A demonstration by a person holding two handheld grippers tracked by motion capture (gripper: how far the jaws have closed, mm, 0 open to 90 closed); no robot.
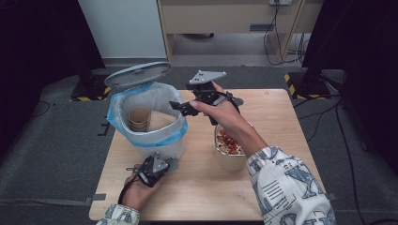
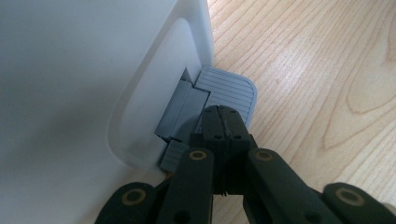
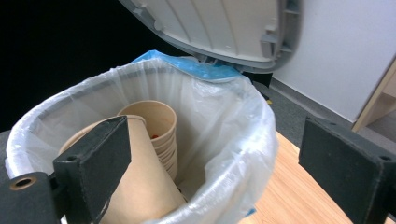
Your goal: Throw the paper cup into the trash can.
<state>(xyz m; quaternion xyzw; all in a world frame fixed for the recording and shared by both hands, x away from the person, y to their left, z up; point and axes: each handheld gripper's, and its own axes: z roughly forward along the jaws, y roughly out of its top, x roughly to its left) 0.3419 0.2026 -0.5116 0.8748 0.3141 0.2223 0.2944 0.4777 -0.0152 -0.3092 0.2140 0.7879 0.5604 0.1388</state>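
- Table [image 1: 277, 112] of pale wood carries everything in front of you; take the bin as the landmark for all the rest.
- Bin [image 1: 155, 140], white with a clear liner edged in blue, stands on the table's left part as you face it, and its grey lid [image 1: 137, 74] is tipped up at the far side.
- Paper cups [image 1: 141, 118], brown, lie inside the bin: a nested stack with its mouth facing your right tongs, and one more cup [image 3: 140, 186] leaning against that stack.
- Bowl [image 1: 227, 161] holding red and pale bits of food sits on the table just to the right of the bin, partly hidden under your right forearm.
- Your right tongs [image 1: 180, 107] hang over the bin's right rim, pointing into it; in the right gripper view the two black pads stand wide apart with nothing between them.
- Your left tongs [image 2: 223, 116] are low at the front foot of the bin, jaws pressed together, tips resting on the grey ribbed pedal [image 2: 231, 91] that juts from the bin's base onto the table.
- Your left hand [image 1: 138, 190] sits near the table's front edge, nearer you than the bin.
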